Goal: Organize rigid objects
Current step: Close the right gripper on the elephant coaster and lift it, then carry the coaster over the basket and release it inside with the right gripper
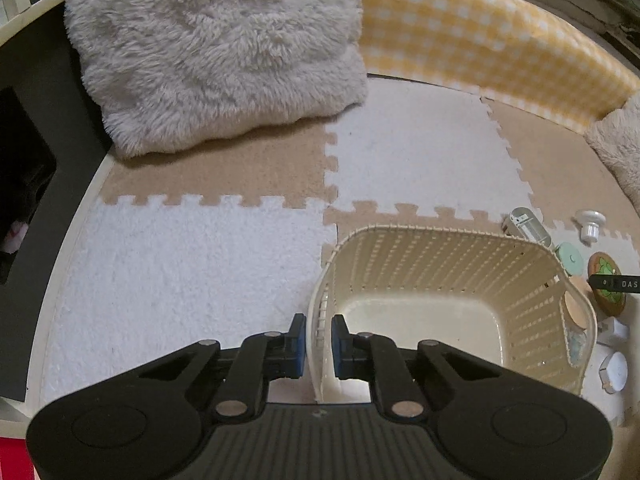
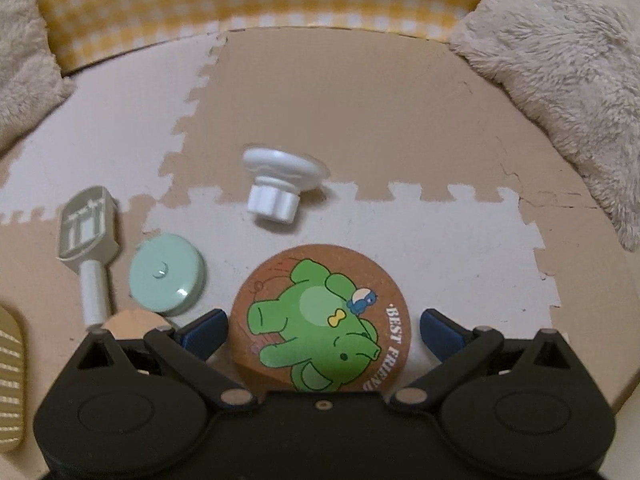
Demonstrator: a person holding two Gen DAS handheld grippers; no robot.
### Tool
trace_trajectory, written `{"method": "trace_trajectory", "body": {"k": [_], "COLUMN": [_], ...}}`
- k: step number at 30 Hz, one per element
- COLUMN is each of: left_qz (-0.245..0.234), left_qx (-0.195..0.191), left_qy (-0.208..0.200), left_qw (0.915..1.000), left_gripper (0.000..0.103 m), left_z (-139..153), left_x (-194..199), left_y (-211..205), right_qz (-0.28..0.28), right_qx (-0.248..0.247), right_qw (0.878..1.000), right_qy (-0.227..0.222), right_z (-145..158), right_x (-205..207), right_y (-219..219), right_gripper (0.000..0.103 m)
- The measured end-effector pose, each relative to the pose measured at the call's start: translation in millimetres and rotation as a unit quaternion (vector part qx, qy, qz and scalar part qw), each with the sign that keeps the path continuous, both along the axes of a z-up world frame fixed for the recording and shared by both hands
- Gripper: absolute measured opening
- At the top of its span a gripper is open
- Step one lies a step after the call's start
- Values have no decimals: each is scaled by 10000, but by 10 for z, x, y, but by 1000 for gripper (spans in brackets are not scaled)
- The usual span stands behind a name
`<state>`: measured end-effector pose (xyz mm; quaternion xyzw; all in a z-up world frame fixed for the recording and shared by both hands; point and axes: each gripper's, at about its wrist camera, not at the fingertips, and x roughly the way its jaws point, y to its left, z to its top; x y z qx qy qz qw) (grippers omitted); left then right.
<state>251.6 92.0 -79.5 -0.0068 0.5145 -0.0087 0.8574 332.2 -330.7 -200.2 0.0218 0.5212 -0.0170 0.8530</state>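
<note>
A cream woven-look plastic basket (image 1: 460, 268) stands on the foam puzzle mat, with nothing showing on its bare floor. My left gripper (image 1: 319, 340) is shut on the basket's near-left wall, one blue pad outside and one inside. In the right wrist view a round cork coaster (image 2: 320, 304) with a green elephant lies flat on the mat. My right gripper (image 2: 322, 330) stands open around it, with a gap at each pad. To its left and behind lie a mint round disc (image 2: 166, 274), a grey tool with a white handle (image 2: 86, 236) and a white knob (image 2: 280, 184).
A round wooden piece (image 2: 134, 320) lies by my right gripper's left finger. Fluffy cushions (image 1: 220, 48) (image 2: 560, 60) and a yellow gingham cushion (image 1: 480, 32) line the back of the mat. Dark furniture (image 1: 24, 160) stands at the left. Small white items (image 1: 614, 372) lie right of the basket.
</note>
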Motion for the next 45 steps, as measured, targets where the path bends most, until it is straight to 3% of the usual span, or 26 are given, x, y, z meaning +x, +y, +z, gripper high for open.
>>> {"method": "trace_trajectory", "body": {"k": [3, 11, 19, 25, 31, 37, 45], "left_qz": [22, 87, 124, 155, 164, 208, 322], "left_qx": [-14, -179, -219, -281, -293, -370, -578], "left_qy": [-24, -47, -44, -34, -32, -16, 30], "left_qw": [10000, 9998, 9997, 9995, 9994, 9991, 9978], "left_gripper": [8, 6, 6, 6, 6, 6, 6], "left_z": [5, 5, 2, -1, -5, -8, -4], "left_x": [2, 11, 8, 7, 4, -3, 7], "left_y": [17, 57, 66, 90, 92, 105, 161], "right_qz": [-82, -87, -287, 408, 1312, 2293, 2804], "right_qx": [86, -40, 365, 1124, 1494, 1565, 1229], "right_qw": [9999, 10000, 9958, 9815, 9642, 9486, 9488], "right_qy": [69, 27, -784, -1498, -1754, -1522, -773], "right_z": [-18, 17, 525, 1065, 1367, 1362, 1027], "right_x": [41, 37, -114, -432, -685, -805, -794], "right_y": [-18, 16, 43, 460, 1048, 1725, 2405], "right_gripper": [102, 100, 100, 100, 100, 101, 100]}}
